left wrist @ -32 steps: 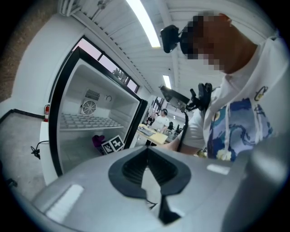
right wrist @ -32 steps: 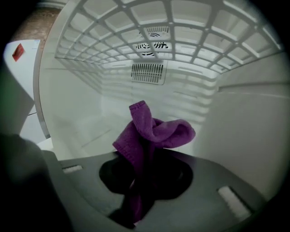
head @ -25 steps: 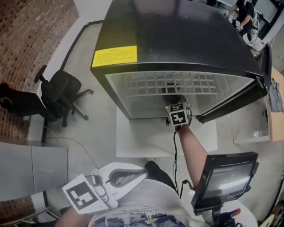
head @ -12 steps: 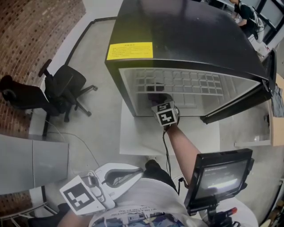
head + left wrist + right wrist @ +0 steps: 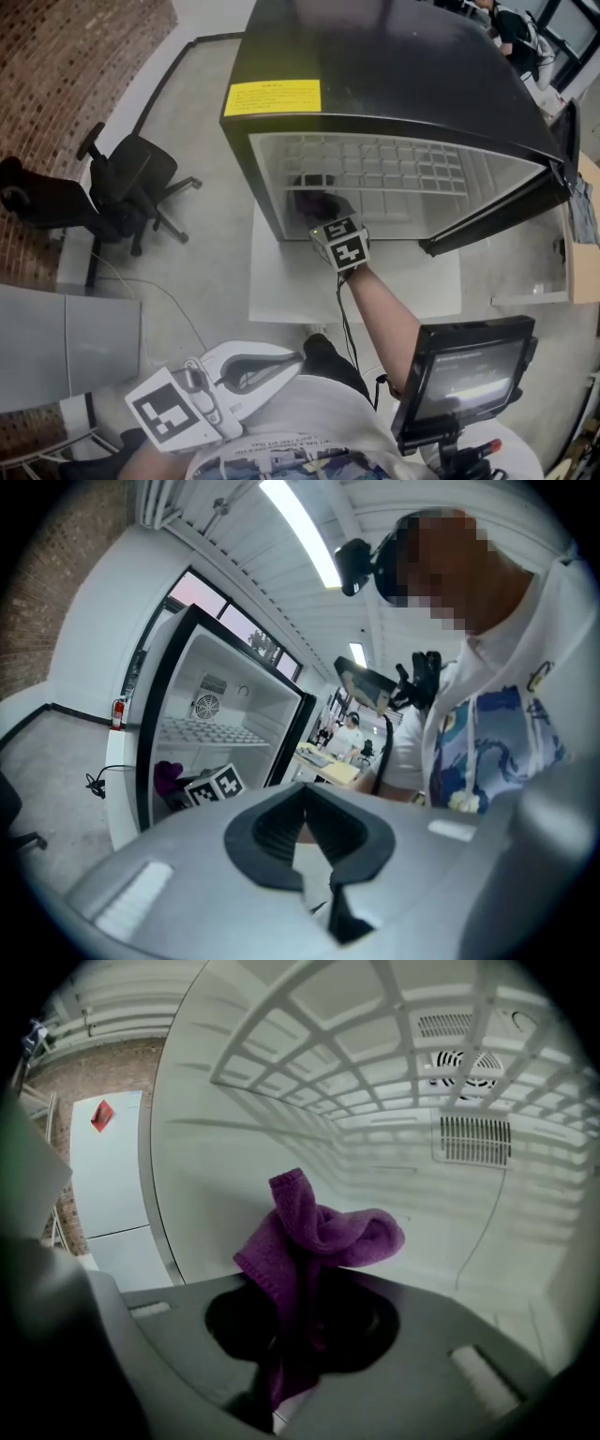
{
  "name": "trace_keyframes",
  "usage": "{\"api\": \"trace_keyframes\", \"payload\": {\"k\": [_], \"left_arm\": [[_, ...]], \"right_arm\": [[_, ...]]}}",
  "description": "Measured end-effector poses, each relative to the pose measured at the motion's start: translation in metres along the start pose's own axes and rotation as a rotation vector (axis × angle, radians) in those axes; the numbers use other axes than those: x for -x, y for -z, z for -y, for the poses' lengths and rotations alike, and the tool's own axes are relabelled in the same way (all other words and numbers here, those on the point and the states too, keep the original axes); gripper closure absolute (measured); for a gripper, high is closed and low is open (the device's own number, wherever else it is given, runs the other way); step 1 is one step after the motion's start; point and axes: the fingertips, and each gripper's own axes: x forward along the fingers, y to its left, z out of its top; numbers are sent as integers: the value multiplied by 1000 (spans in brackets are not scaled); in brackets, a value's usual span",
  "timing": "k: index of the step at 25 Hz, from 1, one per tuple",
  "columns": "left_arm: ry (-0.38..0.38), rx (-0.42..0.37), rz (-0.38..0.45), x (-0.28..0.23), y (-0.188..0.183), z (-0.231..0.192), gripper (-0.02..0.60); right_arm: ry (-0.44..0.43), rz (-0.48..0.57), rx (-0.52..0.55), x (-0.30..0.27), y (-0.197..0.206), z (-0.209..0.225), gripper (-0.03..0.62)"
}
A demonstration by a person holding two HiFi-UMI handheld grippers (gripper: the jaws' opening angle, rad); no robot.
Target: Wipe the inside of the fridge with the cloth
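The fridge (image 5: 394,66) is black outside and white within. Its shelf (image 5: 375,1035) is a white grid of open squares, and a yellow label (image 5: 272,97) lies at the front left corner of its top. The cloth (image 5: 323,1232) is deep purple. The left gripper (image 5: 306,789) and right gripper (image 5: 300,1288) are pale grey with black pads. The marker cube (image 5: 340,246) bears black squares on white. The office chair (image 5: 131,187) is black, the brick wall (image 5: 66,56) red-brown and the floor (image 5: 206,244) grey. The shirt (image 5: 497,733) is white with blue print.
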Motion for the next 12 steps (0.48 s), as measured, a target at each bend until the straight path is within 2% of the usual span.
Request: {"api": "trace_keyframes", "payload": {"k": [6,12], "left_arm": [[71,-14,-14,-14,1,8,575],[127,-27,-28,-26,-2,12,575]], "right_arm": [[70,37,30,36,-6,30,516],[235,22,45,78,5,90,516]]}}
